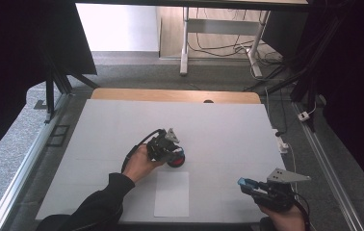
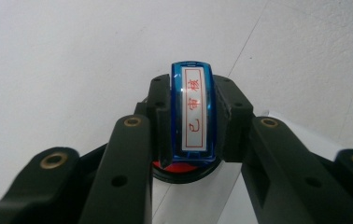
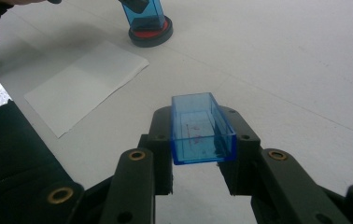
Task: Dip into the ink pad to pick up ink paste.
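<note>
Blue translucent plastic stamp point(image 2: 194, 112) with a red-lettered label sits pinched in the left gripper point(image 1: 166, 147) at frame centre, pressed on the round black-rimmed red ink pad point(image 3: 150, 31). Tilting could ink it unevenly or drag the pad. Right gripper point(image 3: 203, 140) pinches the clear blue cap point(image 3: 201, 129), lower right. The stamp's face is hidden.

high view overlooks the table point(image 1: 122, 120); gripper views sit close.
</note>
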Action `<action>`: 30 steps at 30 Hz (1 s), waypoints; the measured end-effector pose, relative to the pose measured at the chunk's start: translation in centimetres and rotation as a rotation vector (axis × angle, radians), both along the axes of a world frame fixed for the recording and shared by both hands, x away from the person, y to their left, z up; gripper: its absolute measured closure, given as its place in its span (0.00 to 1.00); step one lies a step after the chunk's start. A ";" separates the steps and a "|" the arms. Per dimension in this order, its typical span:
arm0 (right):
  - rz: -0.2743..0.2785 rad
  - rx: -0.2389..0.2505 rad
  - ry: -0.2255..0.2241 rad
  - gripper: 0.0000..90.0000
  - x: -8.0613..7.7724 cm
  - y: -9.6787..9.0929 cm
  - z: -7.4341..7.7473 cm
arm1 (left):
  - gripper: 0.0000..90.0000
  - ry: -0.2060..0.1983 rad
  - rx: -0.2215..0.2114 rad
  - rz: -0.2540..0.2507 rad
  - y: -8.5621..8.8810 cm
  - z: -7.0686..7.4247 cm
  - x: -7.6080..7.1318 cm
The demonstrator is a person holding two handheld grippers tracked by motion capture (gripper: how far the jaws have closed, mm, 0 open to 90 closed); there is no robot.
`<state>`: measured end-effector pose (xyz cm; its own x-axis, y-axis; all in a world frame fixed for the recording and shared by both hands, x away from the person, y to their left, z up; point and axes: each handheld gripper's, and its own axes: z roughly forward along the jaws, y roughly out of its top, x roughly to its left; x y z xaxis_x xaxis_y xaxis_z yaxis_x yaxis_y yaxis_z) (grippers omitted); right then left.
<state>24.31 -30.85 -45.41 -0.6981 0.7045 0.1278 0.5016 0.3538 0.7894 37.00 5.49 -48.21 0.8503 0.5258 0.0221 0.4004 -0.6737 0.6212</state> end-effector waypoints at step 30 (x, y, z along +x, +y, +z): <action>0.002 -0.002 0.003 0.76 0.0 0.0 0.0 | 0.78 0.053 -0.068 0.019 0.9 -0.3 0.7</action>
